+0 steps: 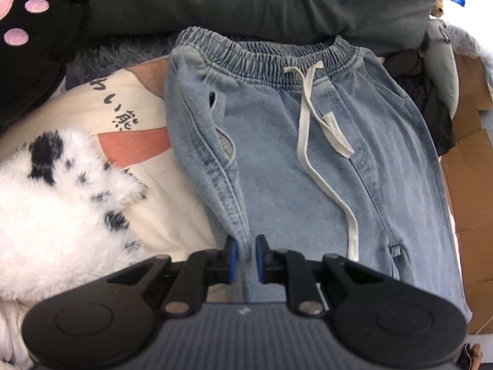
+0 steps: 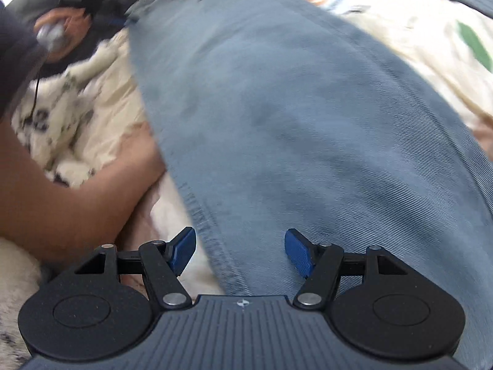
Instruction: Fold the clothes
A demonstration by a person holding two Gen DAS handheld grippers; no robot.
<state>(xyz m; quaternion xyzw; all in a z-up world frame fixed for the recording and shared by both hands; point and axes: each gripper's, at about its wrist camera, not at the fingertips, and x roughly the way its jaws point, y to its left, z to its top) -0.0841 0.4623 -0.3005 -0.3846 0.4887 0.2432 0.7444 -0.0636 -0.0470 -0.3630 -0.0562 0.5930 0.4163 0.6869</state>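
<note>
Bed with cream printed bedding (image 1: 129,114) | your left tongs (image 1: 246,257) clamped on jeans (image 1: 308,166) side seam | your right tongs (image 2: 240,251) apart over the denim

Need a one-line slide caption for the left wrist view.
Left gripper pinches a fold of light-blue drawstring jeans laid flat.

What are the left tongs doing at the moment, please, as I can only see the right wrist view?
Observer: The left tongs are closed on a raised fold of the jeans, along a side seam.
Operator: Thank you. Which way is the waistband pointing?
Observer: The elastic waistband lies at the far end from the left tongs, front side up.
Operator: Is the drawstring tucked in?
Observer: No, the white drawstring trails loose down the front.
</note>
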